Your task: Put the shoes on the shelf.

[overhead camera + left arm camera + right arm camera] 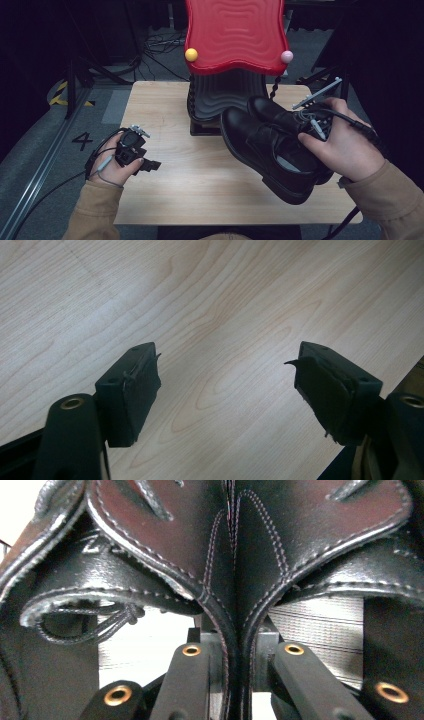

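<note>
Pale wood table (pixel 200 180) on grey floor, dark room; right gripper (pixel 312 122) clamps two black shoes (pixel 270 145) aloft, left gripper (pixel 227 382) gapes empty.

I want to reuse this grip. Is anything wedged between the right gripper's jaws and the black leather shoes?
Nothing visible: the right gripper pinches the pair of black leather shoes directly, pads against their two inner collars pressed together.
</note>
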Demonstrator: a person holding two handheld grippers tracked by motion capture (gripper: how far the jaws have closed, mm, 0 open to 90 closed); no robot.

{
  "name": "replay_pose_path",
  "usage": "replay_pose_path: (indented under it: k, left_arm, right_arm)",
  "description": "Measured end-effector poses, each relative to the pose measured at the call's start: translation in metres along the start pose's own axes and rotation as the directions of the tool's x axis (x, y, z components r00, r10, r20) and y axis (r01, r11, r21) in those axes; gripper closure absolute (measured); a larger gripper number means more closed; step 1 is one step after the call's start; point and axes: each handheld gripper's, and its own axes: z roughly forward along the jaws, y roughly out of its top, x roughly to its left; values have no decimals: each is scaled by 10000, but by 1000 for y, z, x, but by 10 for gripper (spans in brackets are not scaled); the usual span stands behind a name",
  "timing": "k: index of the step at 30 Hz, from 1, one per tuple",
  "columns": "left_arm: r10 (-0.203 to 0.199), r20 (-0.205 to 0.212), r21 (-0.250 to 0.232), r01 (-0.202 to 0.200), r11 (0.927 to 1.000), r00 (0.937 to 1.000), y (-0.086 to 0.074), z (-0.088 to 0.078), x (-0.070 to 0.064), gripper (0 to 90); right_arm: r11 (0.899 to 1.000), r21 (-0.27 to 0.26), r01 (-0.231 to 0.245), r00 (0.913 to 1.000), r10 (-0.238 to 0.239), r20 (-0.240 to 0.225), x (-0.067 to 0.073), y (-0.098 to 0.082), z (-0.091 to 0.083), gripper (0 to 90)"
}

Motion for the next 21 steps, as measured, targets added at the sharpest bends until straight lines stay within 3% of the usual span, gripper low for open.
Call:
replay_pose_path:
  k: [5, 17, 21]
  left_arm:
    - [-262, 15, -58, 262, 9996, 9997, -2, 0, 3, 262]
    - [-421, -1, -173, 421, 9990, 9991, -9, -3, 4, 262]
    - [-410, -40, -190, 409, 9990, 9992, -11, -5, 5, 260]
  right_arm:
    - [9999, -113, -40, 9996, 43, 295, 4, 4, -18, 819]
    - [9982, -605, 40, 9996, -22, 293, 12, 16, -56, 818]
    - [9990, -442, 8, 10000, -5, 65, 11, 22, -64, 818]
